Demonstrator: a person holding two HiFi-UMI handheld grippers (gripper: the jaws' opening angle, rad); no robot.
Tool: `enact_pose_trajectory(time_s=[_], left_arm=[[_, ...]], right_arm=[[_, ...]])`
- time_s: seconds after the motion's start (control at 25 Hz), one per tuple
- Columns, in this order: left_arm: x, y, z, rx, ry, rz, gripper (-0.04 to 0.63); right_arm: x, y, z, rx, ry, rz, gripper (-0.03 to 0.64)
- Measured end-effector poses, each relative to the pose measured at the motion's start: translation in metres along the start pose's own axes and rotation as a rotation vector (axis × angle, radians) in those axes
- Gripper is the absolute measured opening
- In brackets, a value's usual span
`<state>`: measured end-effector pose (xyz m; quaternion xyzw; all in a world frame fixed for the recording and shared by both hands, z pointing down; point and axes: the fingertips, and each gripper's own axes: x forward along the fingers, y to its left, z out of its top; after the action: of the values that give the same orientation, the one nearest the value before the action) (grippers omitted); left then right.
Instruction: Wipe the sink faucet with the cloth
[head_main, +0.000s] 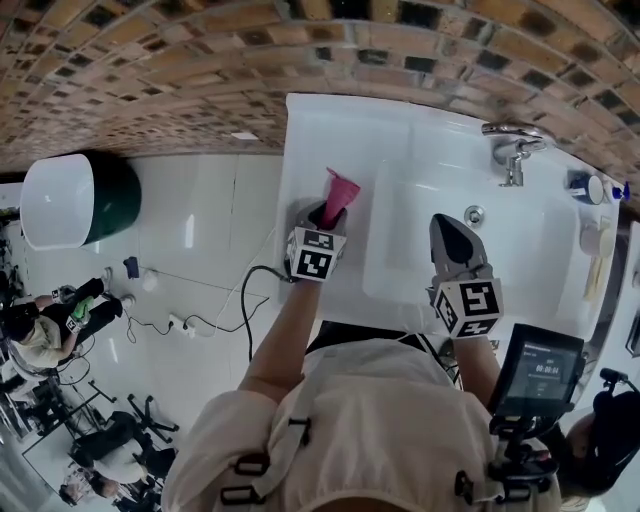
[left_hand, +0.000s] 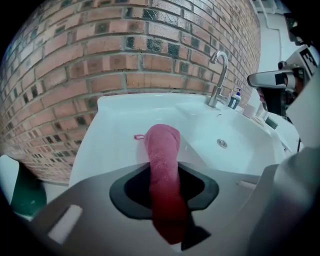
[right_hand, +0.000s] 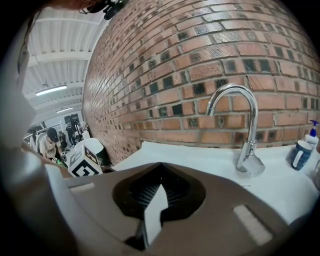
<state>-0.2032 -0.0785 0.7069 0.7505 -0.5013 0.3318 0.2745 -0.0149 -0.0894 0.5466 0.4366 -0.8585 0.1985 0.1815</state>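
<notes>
A pink cloth (head_main: 340, 192) is pinched in my left gripper (head_main: 325, 214), which is shut on it; the cloth's free end sticks out past the jaws over the white counter left of the basin. In the left gripper view the cloth (left_hand: 162, 147) runs straight between the closed jaws of the left gripper (left_hand: 162, 167). The chrome faucet (head_main: 513, 150) stands at the sink's far right, a good way from the cloth. My right gripper (head_main: 448, 224) hovers over the basin (head_main: 530, 270) near the drain (head_main: 474, 214), jaws together and empty. The right gripper view looks at the faucet (right_hand: 245, 125) ahead, past the right gripper (right_hand: 159, 172).
A brick wall backs the sink. A blue-capped soap bottle (head_main: 590, 187) stands to the right of the faucet. A green and white bin (head_main: 70, 198) sits on the floor to the left, with cables (head_main: 215, 300) beside it. A screen device (head_main: 538, 368) hangs at my right side.
</notes>
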Motion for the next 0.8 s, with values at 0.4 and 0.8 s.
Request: enact_pose_trajectory(time_s=[0.4,0.8], left_arm=[[-0.025,-0.058,0.089,0.019,-0.137,-0.164,0.115],[-0.07,-0.179,0.283,0.217,-0.488,-0.347,0.117]], right_arm=[[-0.032,-0.017,0.027,-0.01,-0.069,-0.039,-0.013],[-0.089,-0.052,0.078,-0.042,-0.212,-0.116,-0.014]])
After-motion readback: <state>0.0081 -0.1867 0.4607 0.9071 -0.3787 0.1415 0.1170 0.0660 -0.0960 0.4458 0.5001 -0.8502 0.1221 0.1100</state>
